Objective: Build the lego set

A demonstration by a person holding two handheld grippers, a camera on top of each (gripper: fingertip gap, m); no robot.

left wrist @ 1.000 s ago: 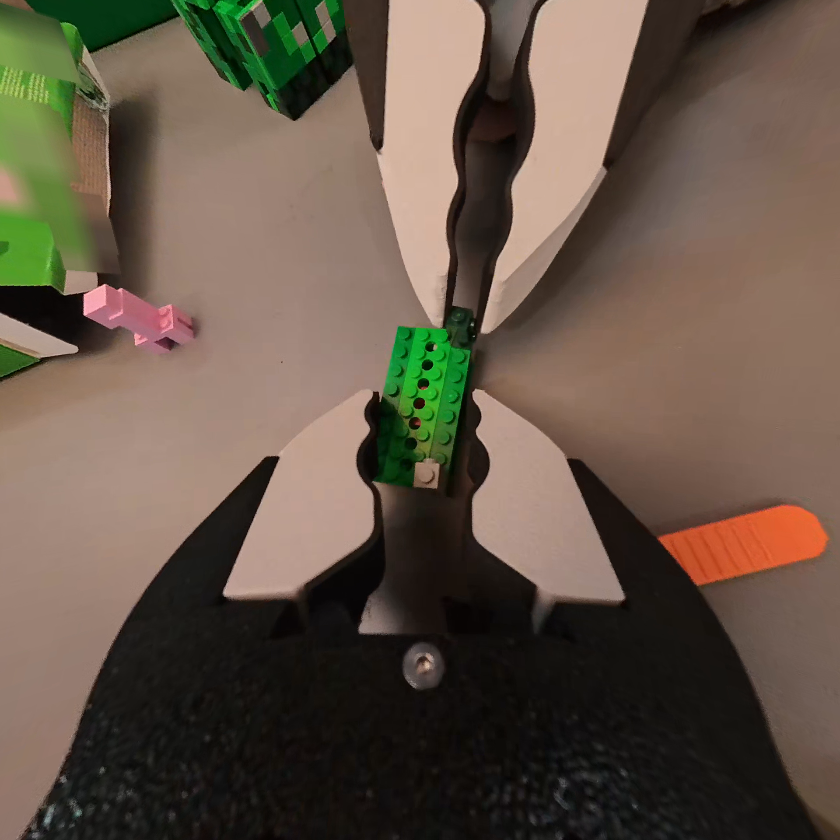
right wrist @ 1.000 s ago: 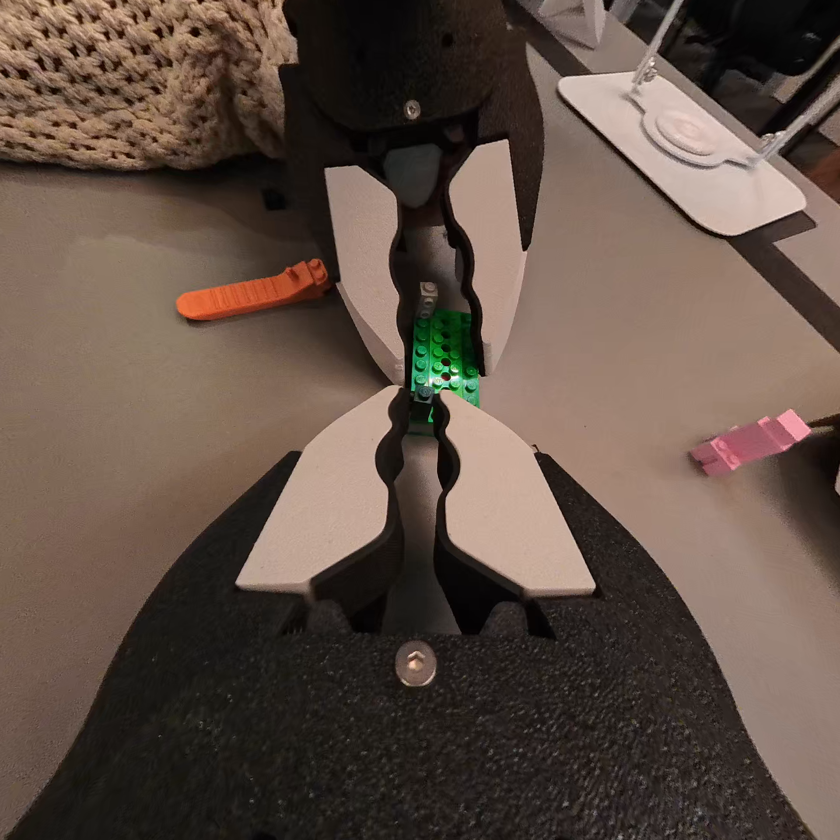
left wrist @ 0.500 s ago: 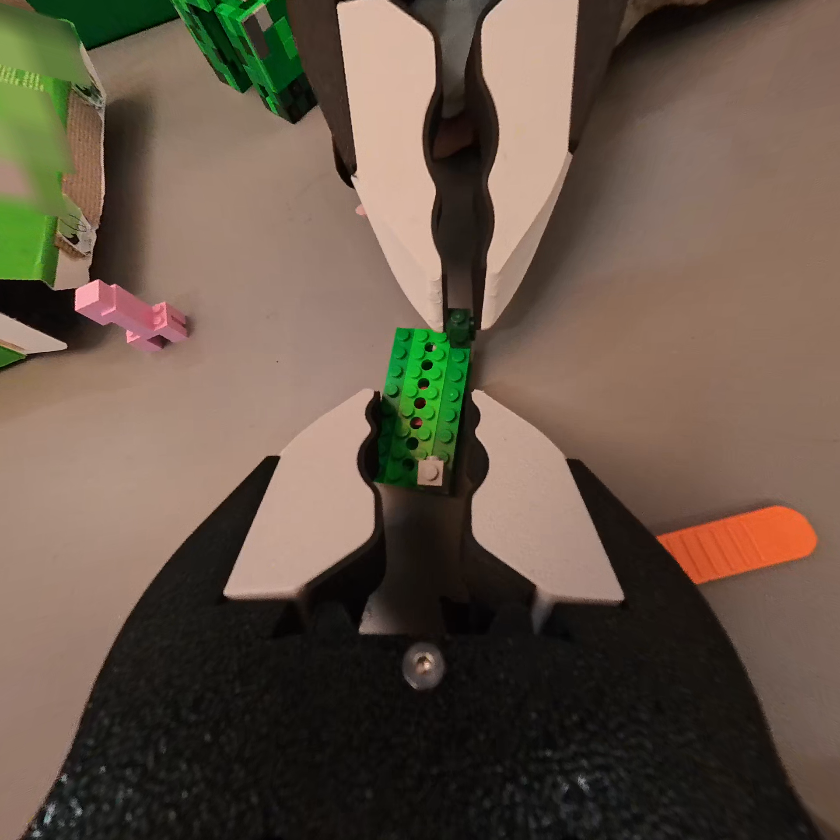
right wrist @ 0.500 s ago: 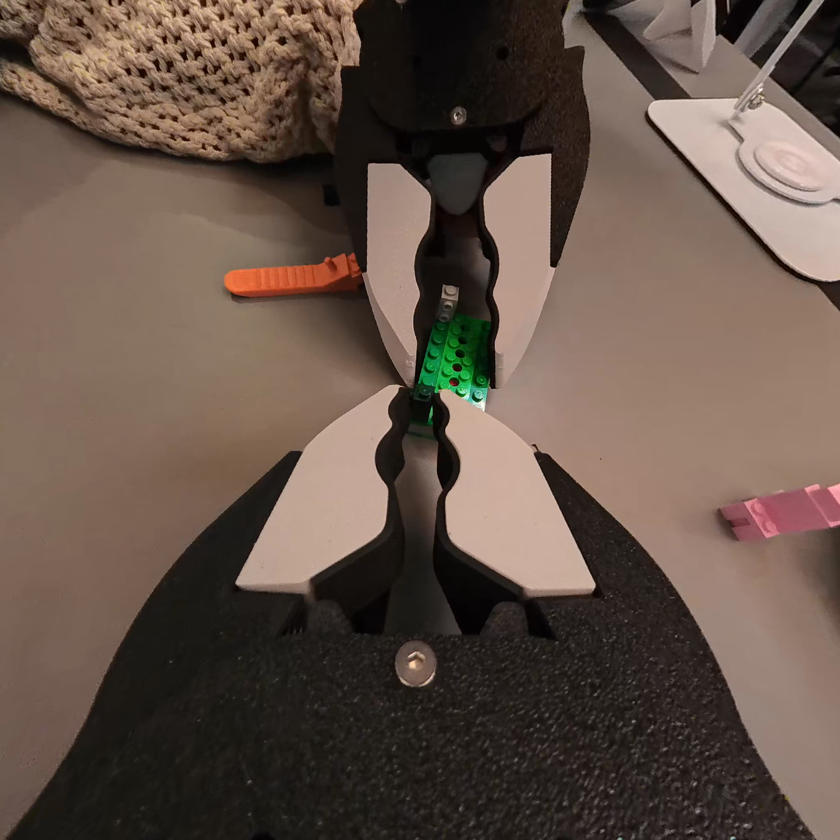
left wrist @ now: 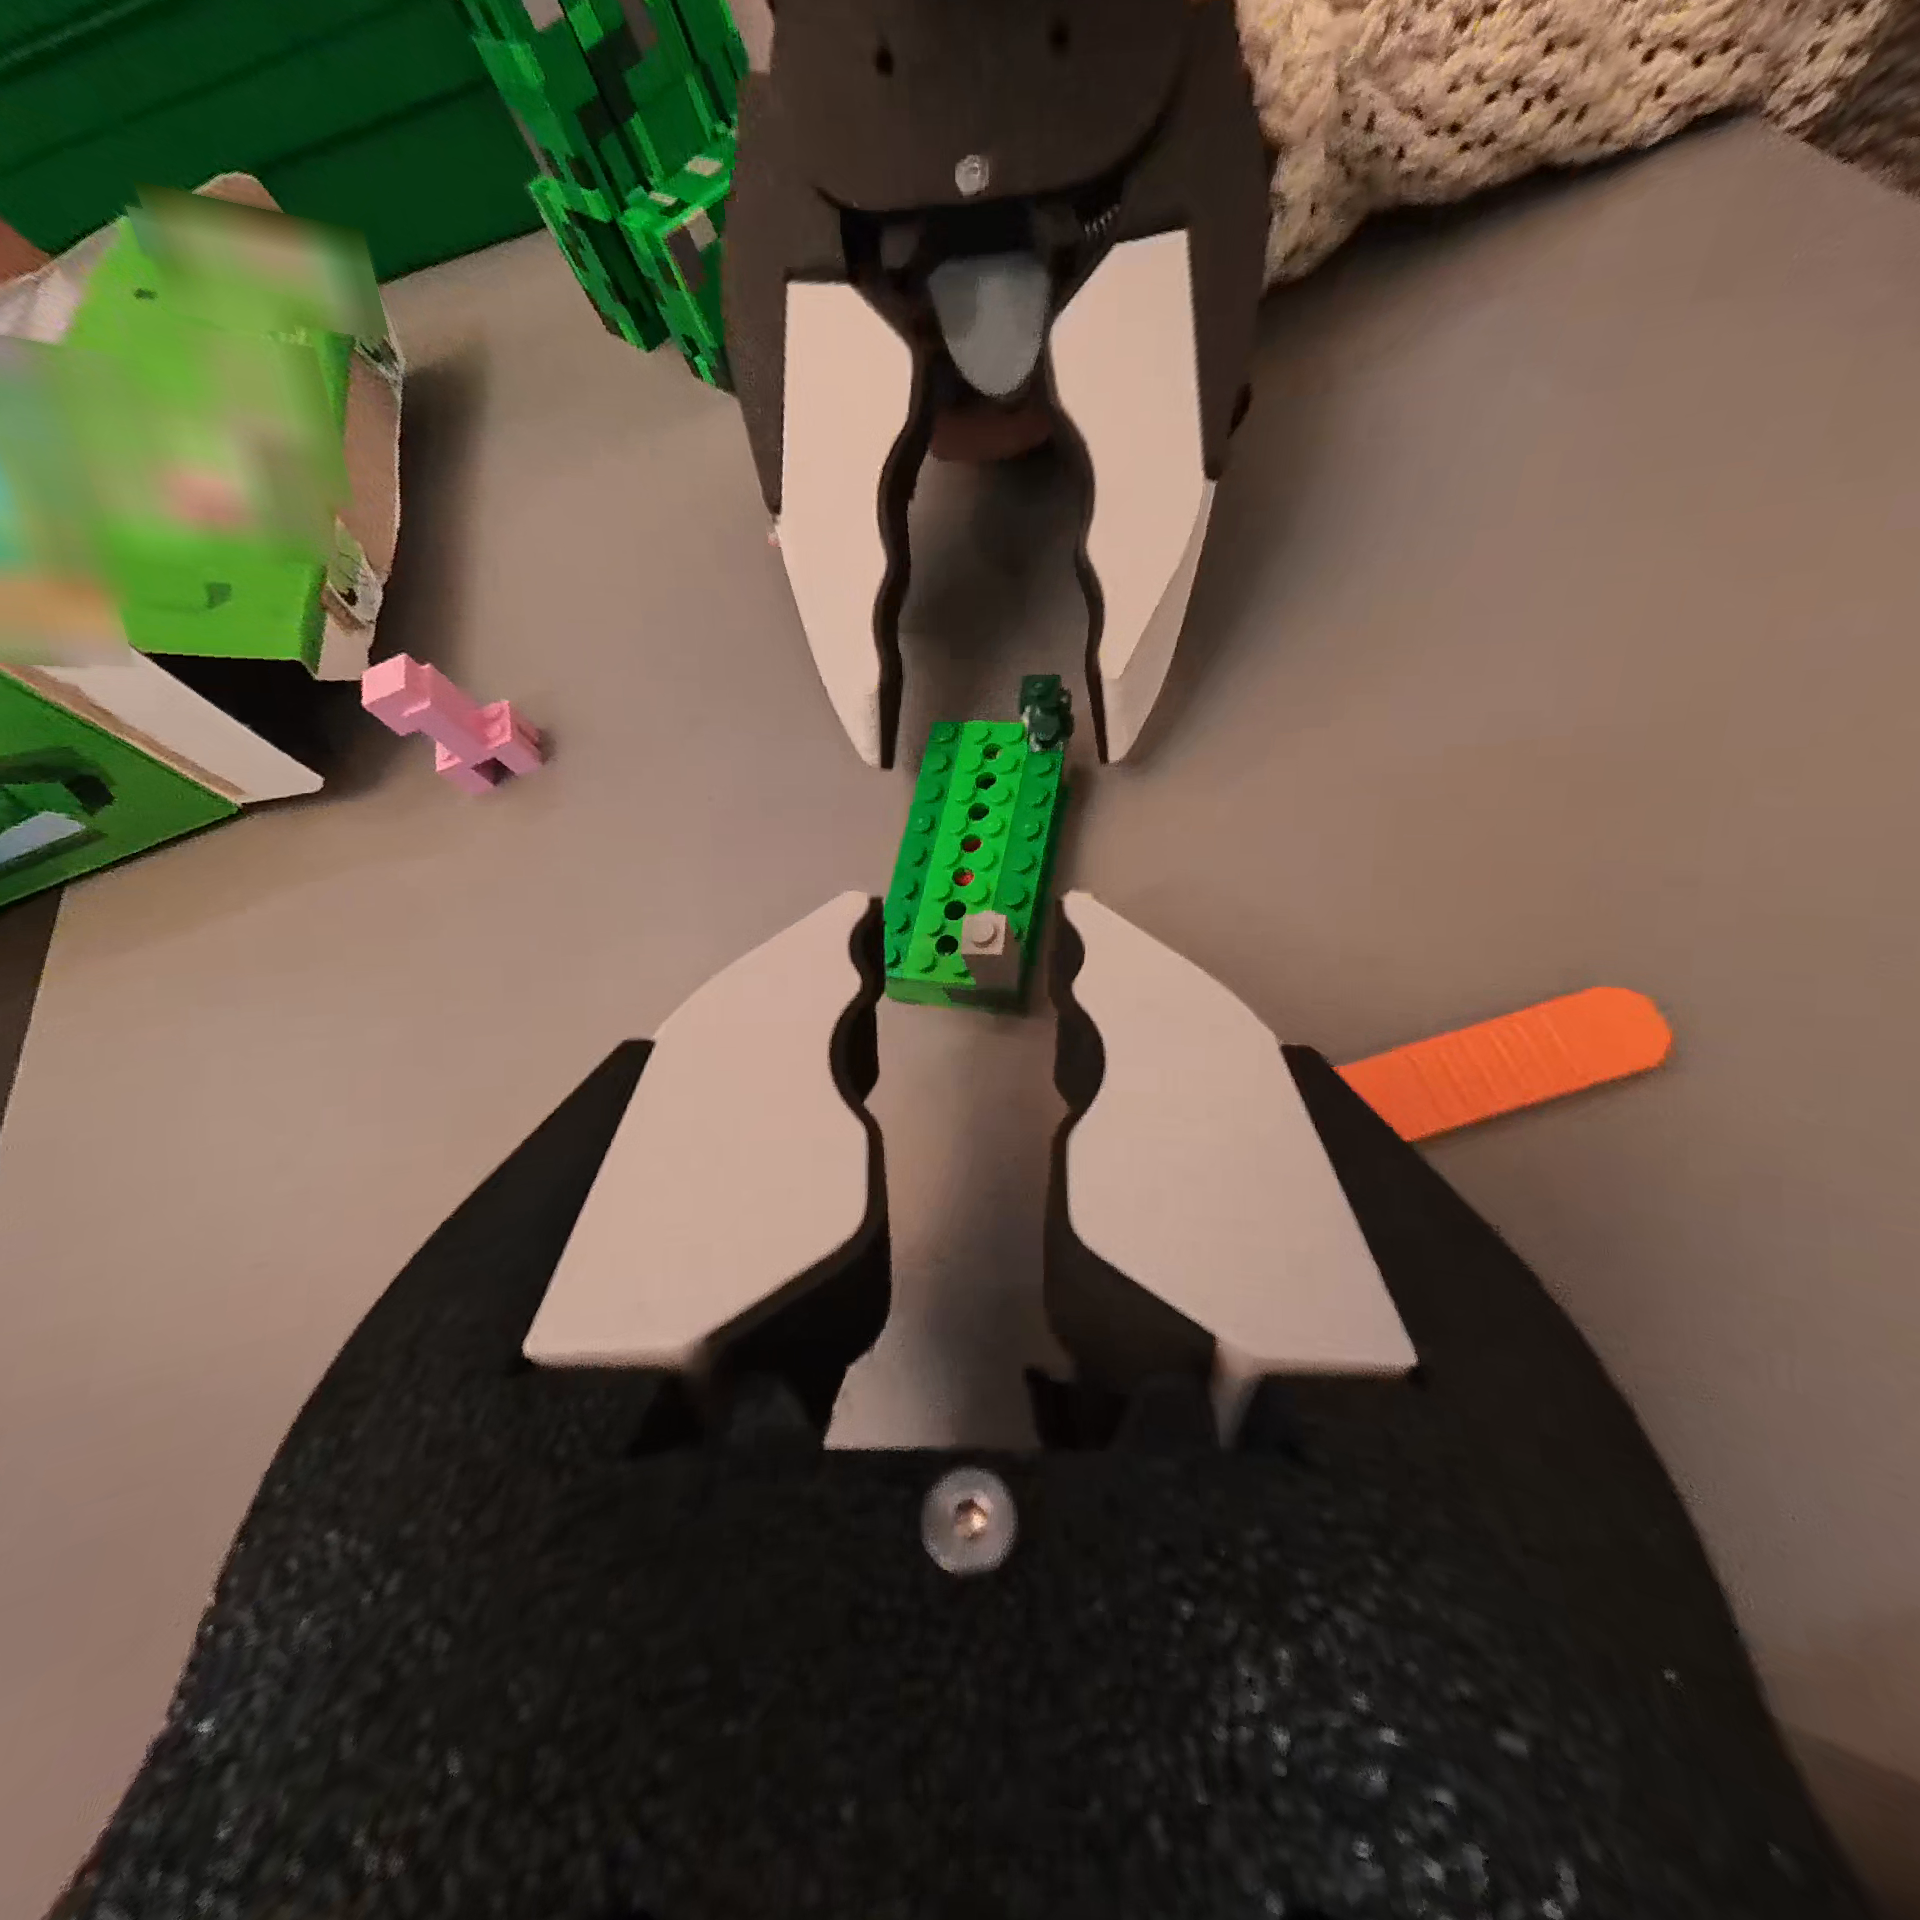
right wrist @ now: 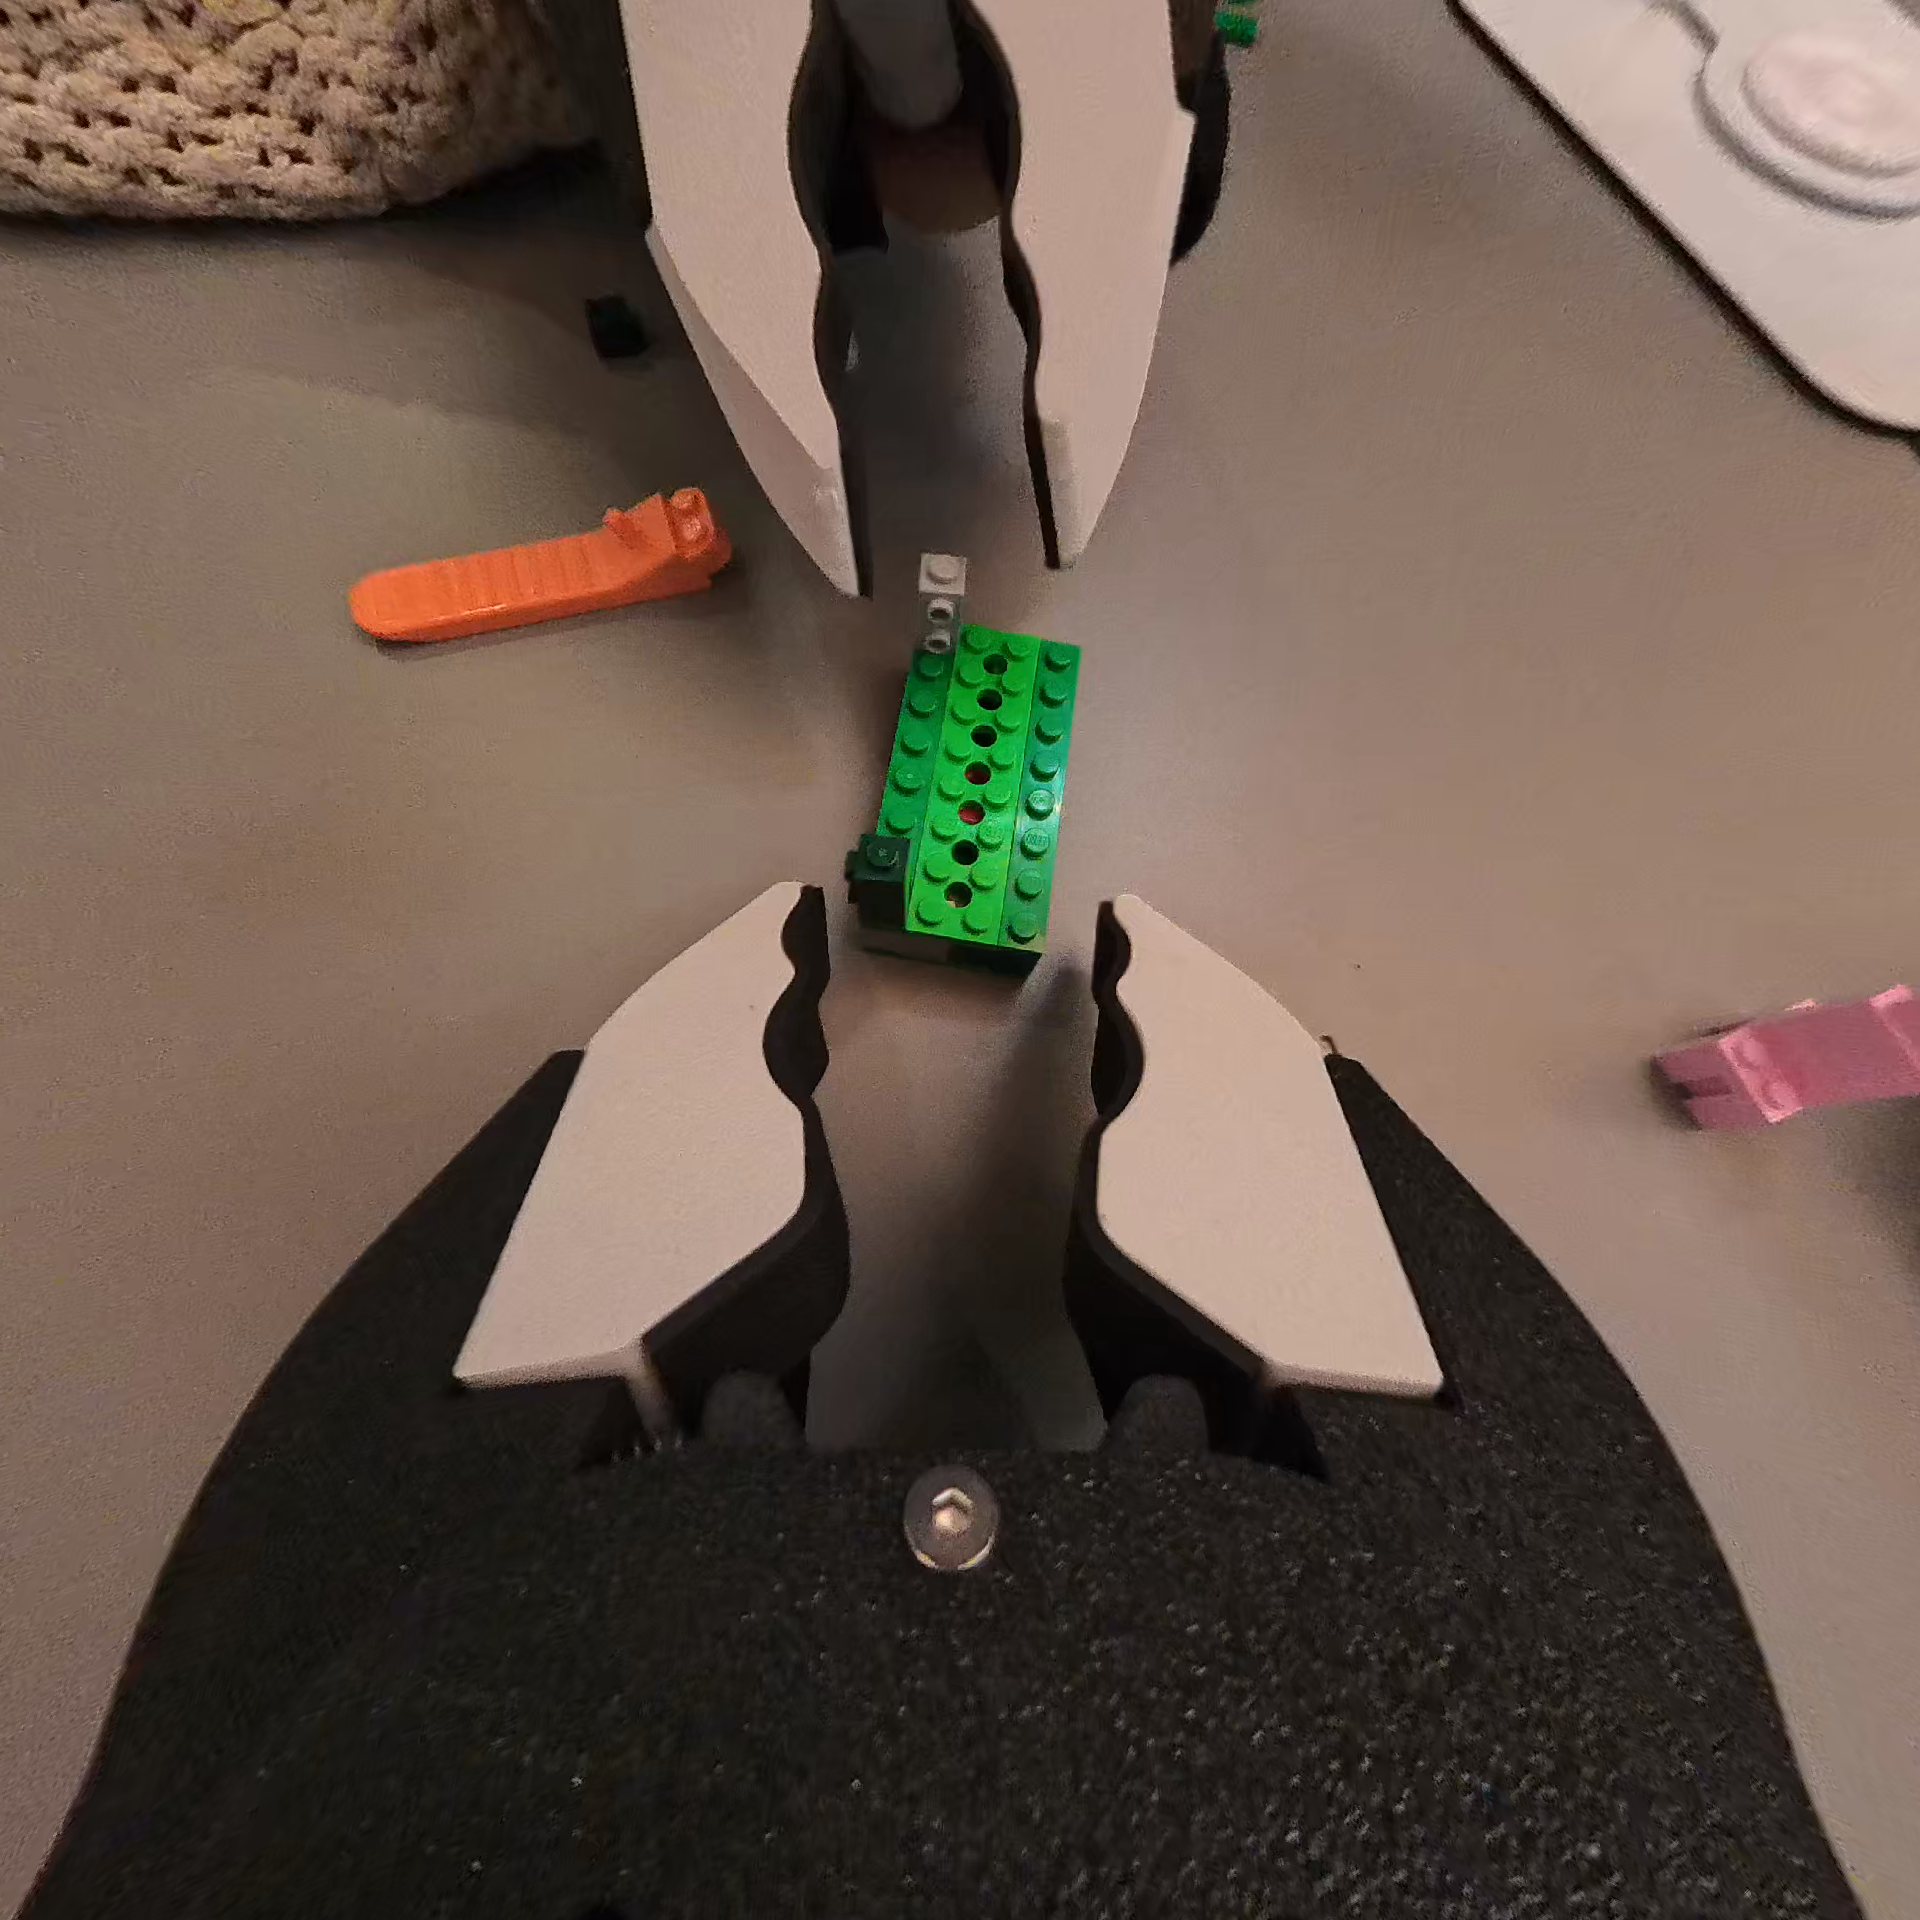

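A green brick assembly (left wrist: 971, 842) lies on the grey table between my two grippers, which face each other. It has a row of holes down its middle. A small dark green brick (left wrist: 1044, 712) sits at its far corner and a small grey piece (left wrist: 985, 940) at its near end. My left gripper (left wrist: 966, 914) is open and empty at the near end. My right gripper (left wrist: 987, 756) is open beyond the far end. In the right wrist view the assembly (right wrist: 977, 790) lies just past my open right gripper (right wrist: 961, 899), with the dark green brick (right wrist: 881, 868) nearest and the left gripper (right wrist: 954, 574) behind.
An orange brick separator (left wrist: 1507, 1060) (right wrist: 530, 582) and a pink brick piece (left wrist: 452, 722) (right wrist: 1787, 1060) lie to either side. A green box (left wrist: 208, 447) and a green built model (left wrist: 634, 187) stand nearby. There is knitted fabric (right wrist: 208, 94), a white stand base (right wrist: 1766, 156) and a small dark piece (right wrist: 618, 327). Tip to tip, the grippers are about 6 cm apart. My left tips are roughly 7 cm from the orange brick separator (right wrist: 530, 582). My left wrist view (left wrist: 1451, 1059) looks at it from another angle.
Both grippers have opened and drawn back. The left let go of the green assembly, the right let go of the dark green brick, which stays on the assembly's corner.
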